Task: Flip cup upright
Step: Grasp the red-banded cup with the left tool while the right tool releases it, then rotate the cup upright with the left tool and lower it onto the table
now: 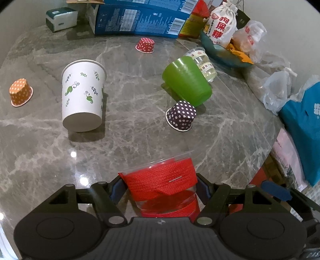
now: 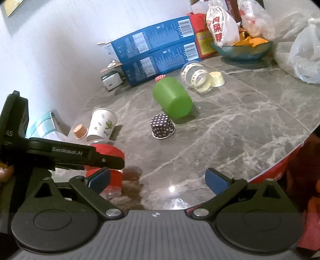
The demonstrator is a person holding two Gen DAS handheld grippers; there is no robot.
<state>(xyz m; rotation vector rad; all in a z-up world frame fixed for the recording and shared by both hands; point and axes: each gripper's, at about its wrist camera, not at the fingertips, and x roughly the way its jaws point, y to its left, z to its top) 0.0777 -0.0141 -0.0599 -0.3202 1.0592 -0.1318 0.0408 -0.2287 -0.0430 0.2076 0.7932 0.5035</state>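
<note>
My left gripper (image 1: 160, 192) is shut on a clear plastic cup with a red woven sleeve (image 1: 160, 180), held upright with its rim up, near the table's front edge. In the right wrist view the same cup (image 2: 108, 154) shows at the left, with the left gripper's arm across it. My right gripper (image 2: 158, 180) is open and empty above the marble table (image 2: 230, 130). A white leaf-print paper cup (image 1: 83, 94) stands rim up. A green cup (image 1: 188, 82) lies on its side.
Small dotted paper cups sit rim down: purple (image 1: 181, 116), orange (image 1: 20, 93), red (image 1: 145, 45). A clear taped cup (image 1: 203, 62) lies on its side behind the green one. Blue boxes (image 1: 140, 18), a snack bowl (image 1: 224, 54) and plastic bags (image 1: 276, 88) line the back and right.
</note>
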